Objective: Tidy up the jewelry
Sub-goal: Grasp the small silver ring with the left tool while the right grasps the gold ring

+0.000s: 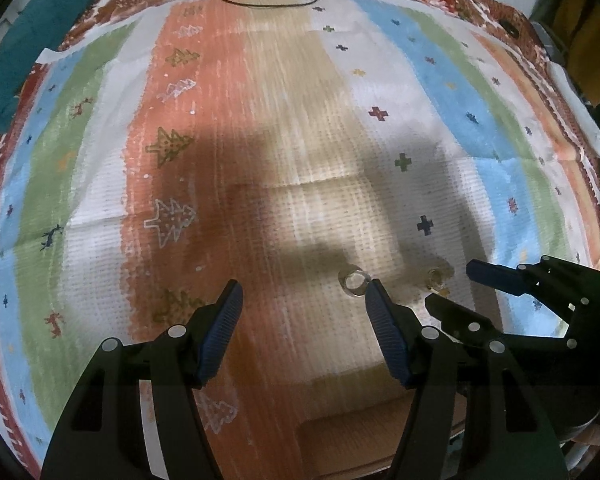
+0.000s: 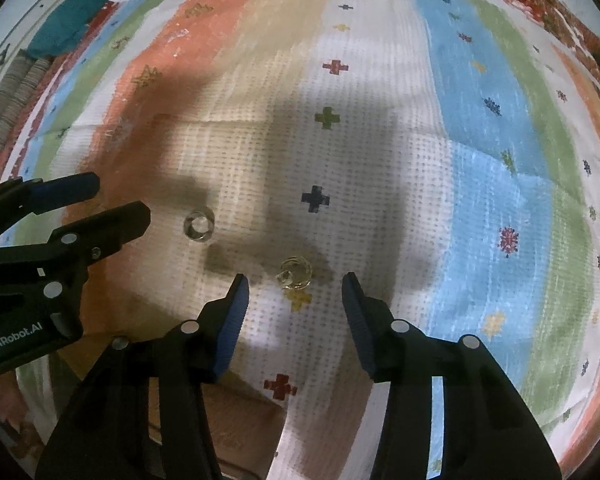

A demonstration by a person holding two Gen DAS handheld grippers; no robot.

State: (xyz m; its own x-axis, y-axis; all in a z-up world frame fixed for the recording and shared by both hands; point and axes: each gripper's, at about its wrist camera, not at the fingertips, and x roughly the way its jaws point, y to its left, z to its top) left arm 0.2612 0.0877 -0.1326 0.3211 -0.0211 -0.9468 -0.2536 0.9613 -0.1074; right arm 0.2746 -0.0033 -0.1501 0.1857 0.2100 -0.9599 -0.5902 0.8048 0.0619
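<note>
Two small rings lie on the striped cloth (image 2: 380,128) covering the desk, and both grippers hang over them with jaws spread wide and nothing held. The gold ring (image 2: 296,273) sits low in the right wrist frame, just ahead of the right gripper (image 2: 296,286) and about centred between its pads; the clear ring (image 2: 198,225) lies further left, near the left gripper (image 2: 112,208) poking in from the left edge. In the left wrist view the clear ring (image 1: 355,281) is right at the tip of the left gripper's (image 1: 305,294) right-hand finger, not between the two, so I'd say closing there would nudge it away rather than catch it. The gold ring (image 1: 436,278) looks thin and flat, and the pads could skate over it or pinch the cloth instead. With the right gripper (image 1: 456,286) so close by, the two could also knock together.
</note>
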